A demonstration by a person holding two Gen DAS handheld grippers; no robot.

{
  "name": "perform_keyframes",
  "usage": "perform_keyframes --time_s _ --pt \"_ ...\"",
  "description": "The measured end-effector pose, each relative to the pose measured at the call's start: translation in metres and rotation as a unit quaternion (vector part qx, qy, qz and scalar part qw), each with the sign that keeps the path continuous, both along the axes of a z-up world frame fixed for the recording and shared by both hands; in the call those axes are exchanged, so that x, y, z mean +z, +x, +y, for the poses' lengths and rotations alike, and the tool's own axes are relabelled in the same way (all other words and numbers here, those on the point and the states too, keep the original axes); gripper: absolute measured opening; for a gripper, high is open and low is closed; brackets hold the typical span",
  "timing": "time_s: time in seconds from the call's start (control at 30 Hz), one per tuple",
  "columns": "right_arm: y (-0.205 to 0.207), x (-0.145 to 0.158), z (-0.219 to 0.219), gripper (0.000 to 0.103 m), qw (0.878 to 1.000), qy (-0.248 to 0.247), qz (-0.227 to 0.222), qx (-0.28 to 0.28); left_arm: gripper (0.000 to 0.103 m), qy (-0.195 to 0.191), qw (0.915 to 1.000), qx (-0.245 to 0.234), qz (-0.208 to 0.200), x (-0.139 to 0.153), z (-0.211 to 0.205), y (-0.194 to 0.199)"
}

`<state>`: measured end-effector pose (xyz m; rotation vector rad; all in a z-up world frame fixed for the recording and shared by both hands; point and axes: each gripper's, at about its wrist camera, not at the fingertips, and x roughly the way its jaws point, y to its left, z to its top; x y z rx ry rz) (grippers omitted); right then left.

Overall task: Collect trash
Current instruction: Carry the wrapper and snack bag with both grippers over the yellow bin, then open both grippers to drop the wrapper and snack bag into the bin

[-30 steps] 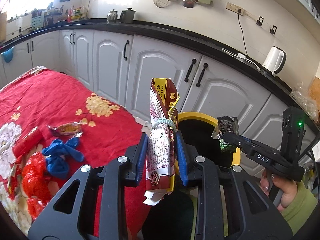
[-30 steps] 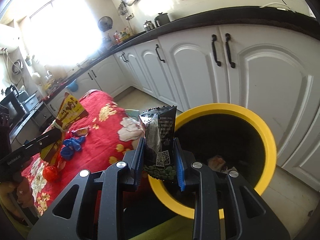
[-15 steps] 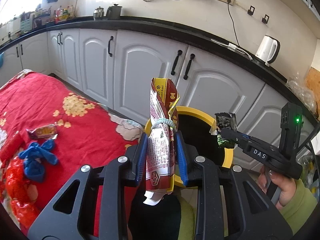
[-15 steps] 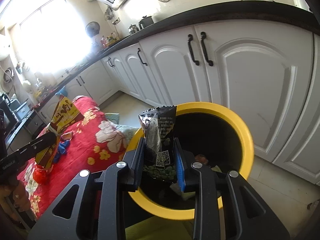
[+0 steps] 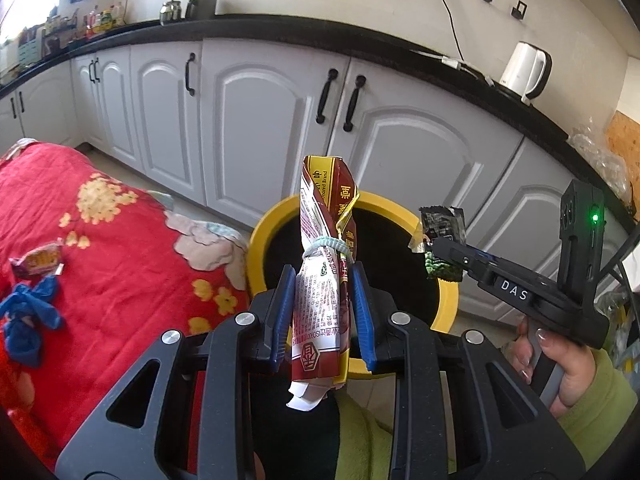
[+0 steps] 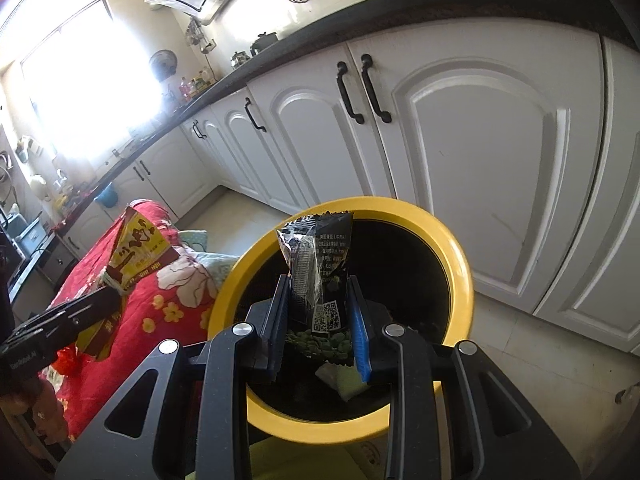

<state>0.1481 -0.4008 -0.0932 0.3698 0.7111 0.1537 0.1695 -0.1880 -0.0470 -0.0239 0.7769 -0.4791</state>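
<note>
My left gripper (image 5: 323, 312) is shut on a red and yellow snack bag (image 5: 326, 248) tied with a pale band, held upright in front of the yellow-rimmed trash bin (image 5: 260, 240). My right gripper (image 6: 320, 316) is shut on a black snack packet (image 6: 320, 256) with green peas printed on it, held over the bin's open mouth (image 6: 460, 264). The right gripper and its packet (image 5: 442, 236) also show in the left wrist view, above the bin's right side. The left gripper with its bag (image 6: 136, 252) shows at the left of the right wrist view.
A table with a red flowered cloth (image 5: 120, 264) stands left of the bin, holding a small wrapped candy (image 5: 38, 260), a blue crumpled piece (image 5: 28, 320) and red wrappers (image 6: 66, 358). White cabinets (image 5: 260, 120) run behind the bin. Some trash lies inside the bin (image 6: 344, 378).
Both grippers have moved toward the bin with their packets; the right one now hangs over its mouth. The table and its litter have slid left in the left wrist view.
</note>
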Motion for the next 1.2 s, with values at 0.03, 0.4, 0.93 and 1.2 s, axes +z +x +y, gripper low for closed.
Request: perform_keyframes --time_s 0.03,0.4,0.93,1.2 --pt "0.001 -0.003 -0.001 0.027 1.0 0.001 0.003 -0.002 0.021 0.001 1.0 -0.002 0.003 -0.003 -0.002 0.0" --pt "0.006 -0.022 -0.014 0.027 1.0 0.006 0.022 -0.02 0.021 0.013 0.9993 -0.02 0.031 -0.032 -0.024 0.016" --pt "0.009 -0.035 -0.026 0.044 0.998 0.021 0.031 -0.04 0.045 0.016 0.9986 -0.003 0.051 -0.053 -0.036 0.039" --pt "0.008 -0.032 -0.023 0.059 0.998 0.017 0.029 -0.043 0.08 0.015 0.9988 0.016 0.045 -0.048 -0.022 0.033"
